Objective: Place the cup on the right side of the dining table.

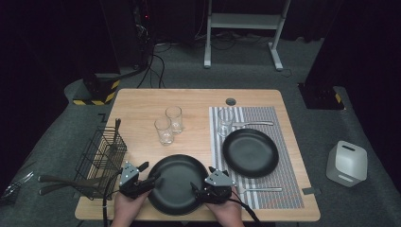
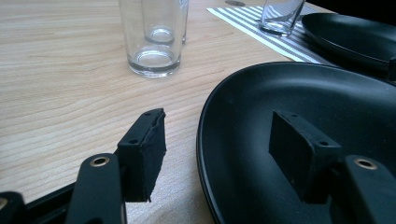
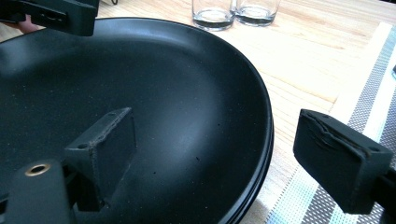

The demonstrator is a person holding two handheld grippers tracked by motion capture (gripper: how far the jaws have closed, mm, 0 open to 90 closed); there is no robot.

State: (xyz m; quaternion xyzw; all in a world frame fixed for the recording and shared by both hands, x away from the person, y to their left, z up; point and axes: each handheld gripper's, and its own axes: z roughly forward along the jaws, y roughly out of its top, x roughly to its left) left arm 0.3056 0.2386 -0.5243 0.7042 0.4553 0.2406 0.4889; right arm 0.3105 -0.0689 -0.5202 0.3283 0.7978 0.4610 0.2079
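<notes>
While both tools straddle opposite rims of the round black matte plate at the near edge of the light wooden table, neither has closed on it: the left gripper and the right gripper each stand with jaws spread wide, one jaw over the plate's dish and the other outside its rim, holding nothing.

The right gripper view suggests a second rim beneath the first, so this may be a stack of plates. A grip that catches only the upper rim could, by this reading, leave the lower one dragging or dropping. Uneven closing of the two tools might tilt the plate, and smooth glaze could slip on the pads.

Ahead of the left gripper stand two clear, empty drinking glasses, near enough to be knocked by a forward slide. Beside the right gripper lies the grey striped woven placemat, carrying a second black plate, a third glass and a silver fork just beyond its outer jaw. A black wire cutlery basket stands outside the left gripper.
</notes>
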